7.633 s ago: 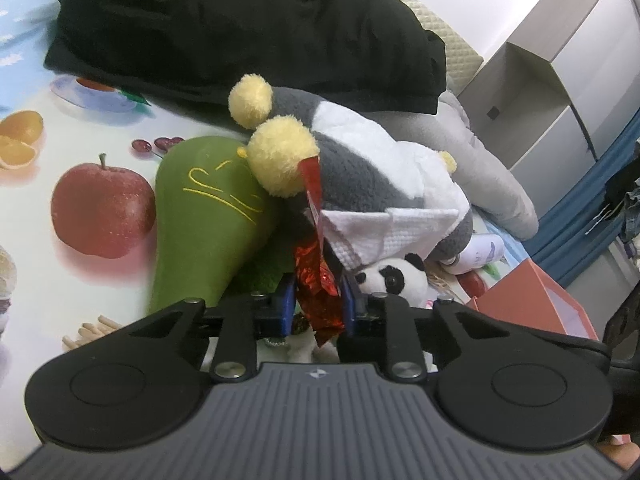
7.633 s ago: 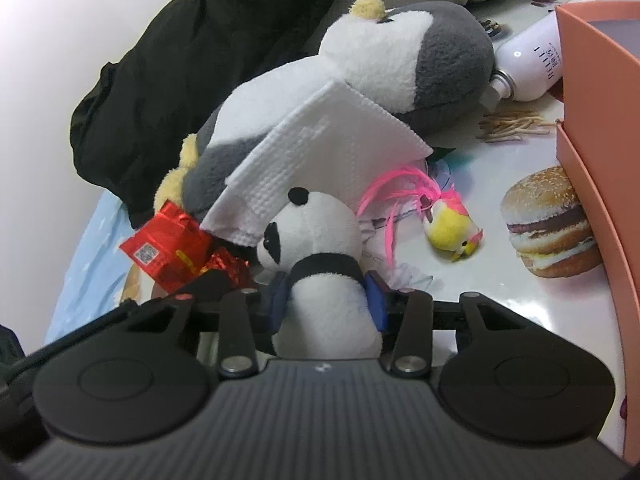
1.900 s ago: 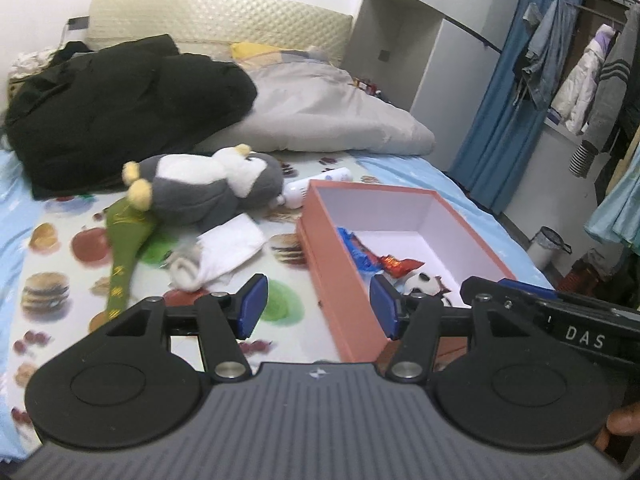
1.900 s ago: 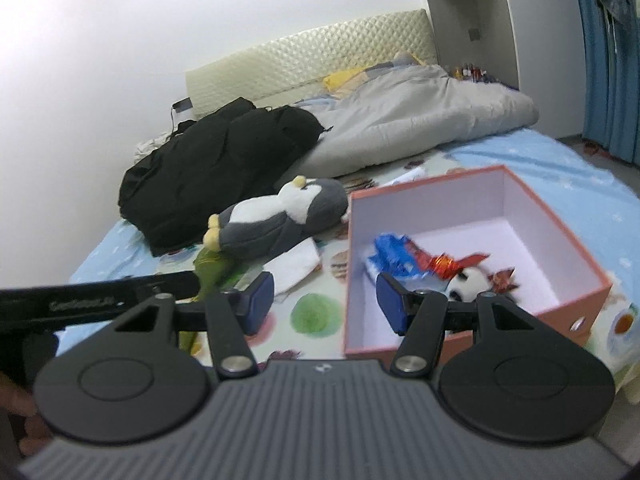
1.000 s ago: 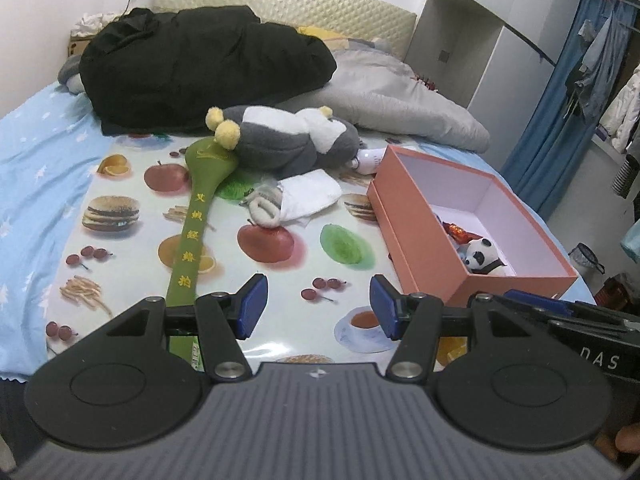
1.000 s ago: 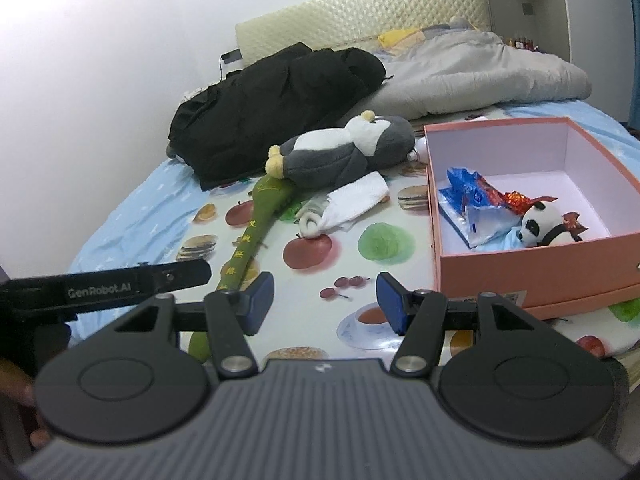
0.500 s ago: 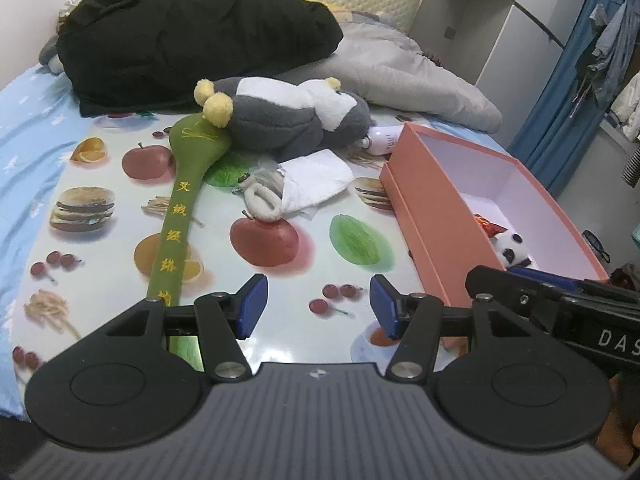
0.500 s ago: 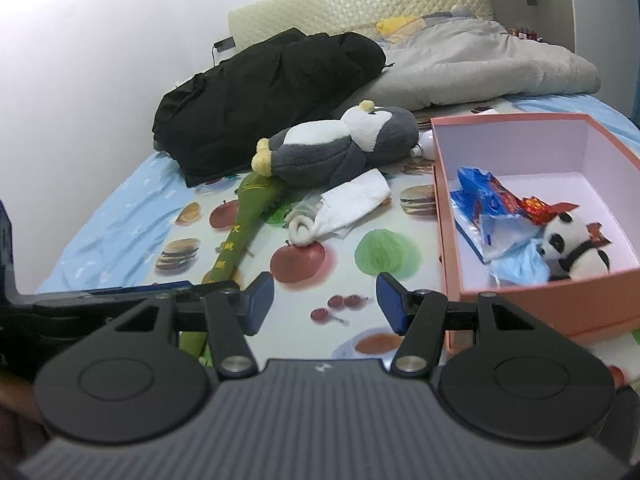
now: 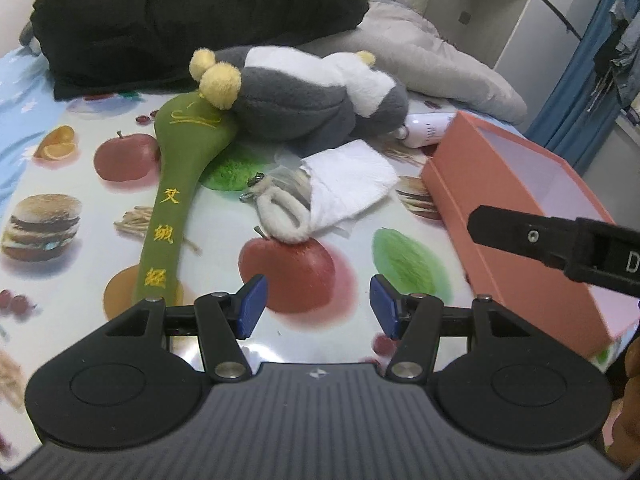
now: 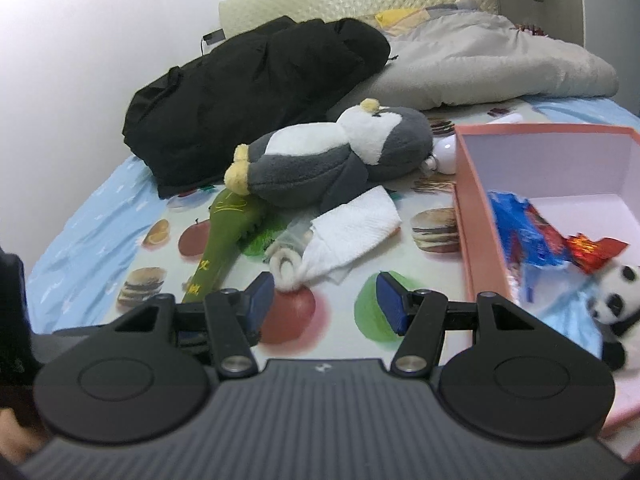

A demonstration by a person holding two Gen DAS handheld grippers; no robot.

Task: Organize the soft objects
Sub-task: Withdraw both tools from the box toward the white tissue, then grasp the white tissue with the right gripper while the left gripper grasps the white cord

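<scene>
A grey and white penguin plush (image 9: 312,92) (image 10: 332,160) lies on the fruit-print mat. A green padded stick (image 9: 176,184) (image 10: 228,232) lies beside it, and a white cloth (image 9: 348,188) (image 10: 352,232) with a fluffy cream loop (image 9: 280,216) (image 10: 286,266) lies in front of it. The salmon box (image 9: 500,216) (image 10: 468,208) stands to the right and holds a small panda plush (image 10: 612,312) and blue and red wrappers (image 10: 532,236). My left gripper (image 9: 318,306) is open and empty, just short of the loop. My right gripper (image 10: 326,300) is open and empty, near the loop and cloth.
A black jacket (image 9: 180,12) (image 10: 256,92) and a grey quilt (image 9: 440,60) (image 10: 492,64) lie behind the plush. A white bottle (image 9: 428,130) lies by the box's far corner. The right gripper's body (image 9: 560,244) crosses the left wrist view at the right. A wardrobe and blue curtain stand at the right.
Both grippers have moved in closer and lower toward the cloth, the loop and the penguin plush, still open and empty. The objects on the mat have not moved.
</scene>
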